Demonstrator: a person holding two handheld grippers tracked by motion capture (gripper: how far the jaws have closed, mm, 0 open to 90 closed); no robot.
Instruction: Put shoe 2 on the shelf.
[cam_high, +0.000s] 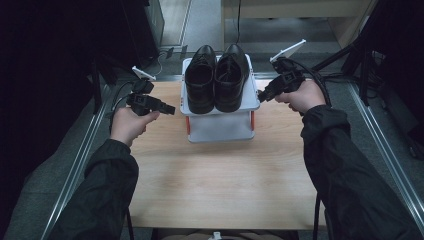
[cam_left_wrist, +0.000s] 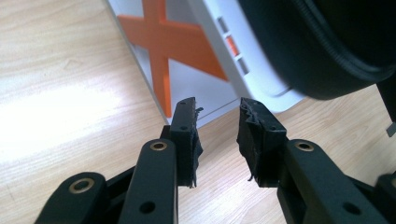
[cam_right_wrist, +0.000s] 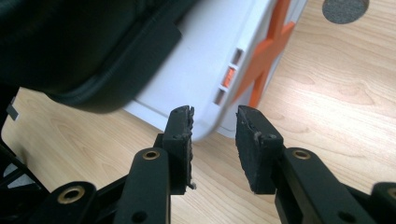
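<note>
Shoes: black pair (cam_high: 215, 77), upper centre, parked side by side atop the white rack (cam_high: 220, 127) on the tabletop (cam_high: 215, 180).
Left tongs (cam_high: 171, 109): yours, parted, empty, flanking the rack.
Right tongs (cam_high: 262, 96): parted, empty, mirroring.
</note>
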